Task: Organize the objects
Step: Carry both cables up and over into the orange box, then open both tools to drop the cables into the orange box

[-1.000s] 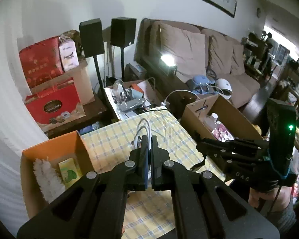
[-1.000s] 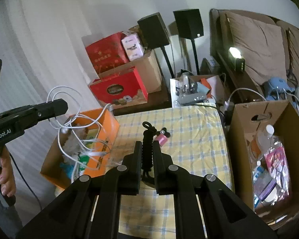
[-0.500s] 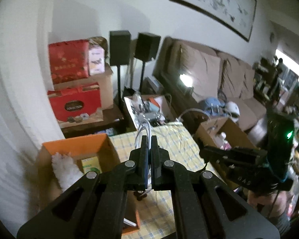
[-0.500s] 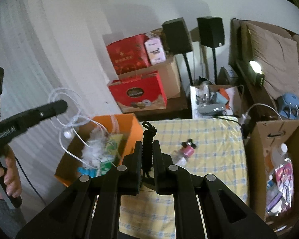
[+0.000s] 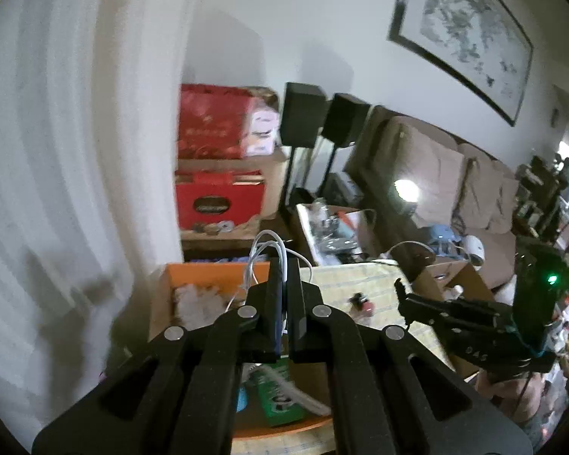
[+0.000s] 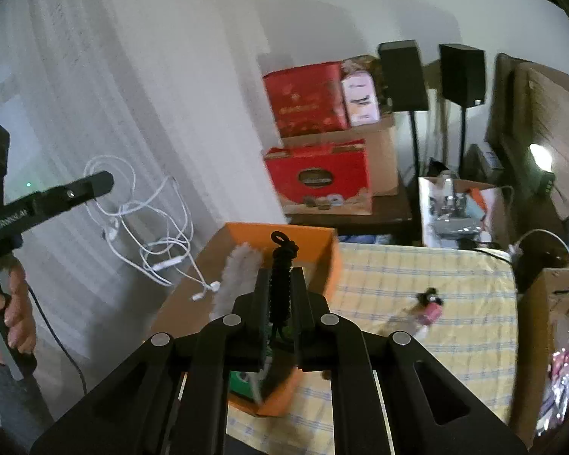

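My left gripper point(image 5: 283, 265) is shut on a tangle of white earphones point(image 5: 263, 254); in the right wrist view the earphones point(image 6: 151, 227) dangle from the left gripper point(image 6: 108, 182) over the left edge of an orange box point(image 6: 284, 233). My right gripper point(image 6: 280, 276) is shut on a black braided cord point(image 6: 282, 261), above the same orange box point(image 5: 208, 271). Inside the box lie a white fluffy duster point(image 6: 235, 273) and a green packet point(image 5: 280, 398). A small pink bottle point(image 6: 428, 309) lies on the yellow checked tablecloth point(image 6: 417, 276). The right gripper point(image 5: 402, 295) shows in the left wrist view.
A brown cardboard box point(image 6: 550, 303) of toiletries stands at the table's right. Red gift boxes point(image 6: 318, 178) are stacked on a low table by the wall. Two black speakers point(image 6: 402, 76) on stands, a sofa point(image 5: 455, 174) and a white curtain point(image 6: 76, 113) surround the table.
Both grippers have swung left and risen a little, from over the tablecloth to over the orange box, carrying the earphones and the black cord. Both stay shut.
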Demonstrator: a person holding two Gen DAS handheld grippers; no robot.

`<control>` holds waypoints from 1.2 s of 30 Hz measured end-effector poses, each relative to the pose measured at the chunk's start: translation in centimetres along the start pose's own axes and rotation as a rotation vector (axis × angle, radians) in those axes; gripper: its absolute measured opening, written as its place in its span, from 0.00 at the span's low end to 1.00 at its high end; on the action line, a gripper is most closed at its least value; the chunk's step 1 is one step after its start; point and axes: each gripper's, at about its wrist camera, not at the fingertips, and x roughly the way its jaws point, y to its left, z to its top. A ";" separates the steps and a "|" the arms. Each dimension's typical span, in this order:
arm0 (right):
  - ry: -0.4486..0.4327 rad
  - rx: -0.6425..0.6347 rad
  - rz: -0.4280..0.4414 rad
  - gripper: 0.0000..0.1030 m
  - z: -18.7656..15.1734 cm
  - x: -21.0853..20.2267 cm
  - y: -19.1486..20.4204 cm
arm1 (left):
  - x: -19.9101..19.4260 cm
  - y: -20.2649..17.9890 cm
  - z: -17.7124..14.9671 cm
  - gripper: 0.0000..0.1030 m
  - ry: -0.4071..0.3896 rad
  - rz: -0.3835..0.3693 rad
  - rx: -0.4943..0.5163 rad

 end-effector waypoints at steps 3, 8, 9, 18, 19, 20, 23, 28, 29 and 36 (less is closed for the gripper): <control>0.018 -0.017 0.023 0.08 -0.2 1.5 1.6 | 0.1 1.8 -1.2 0.02 0.016 0.025 -0.021; 0.050 -0.034 0.065 0.08 -0.6 4.2 4.3 | 0.5 4.2 -3.3 0.02 0.047 0.059 -0.049; 0.060 -0.038 0.074 0.08 -0.7 4.9 5.0 | 0.6 4.8 -3.8 0.02 0.054 0.063 -0.055; 0.130 -0.066 0.116 0.08 -2.5 9.8 8.8 | 3.1 7.5 -7.2 0.02 0.130 0.087 -0.095; 0.136 -0.067 0.118 0.08 -2.7 10.2 9.0 | 3.4 7.7 -7.6 0.02 0.137 0.091 -0.096; 0.144 -0.067 0.120 0.08 -3.0 10.5 9.1 | 3.9 7.9 -8.0 0.02 0.148 0.095 -0.098; 0.167 -0.068 0.125 0.08 -3.9 11.8 9.5 | 4.9 8.2 -8.7 0.02 0.169 0.097 -0.103; 0.194 -0.067 0.123 0.08 -5.0 13.0 9.7 | 6.4 8.7 -10.3 0.02 0.196 0.100 -0.113; 0.198 -0.070 0.120 0.08 -5.2 13.3 9.7 | 6.7 8.7 -10.6 0.02 0.202 0.102 -0.113; 0.239 -0.067 0.097 0.08 -7.4 14.9 9.2 | 8.7 8.8 -12.5 0.02 0.244 0.128 -0.111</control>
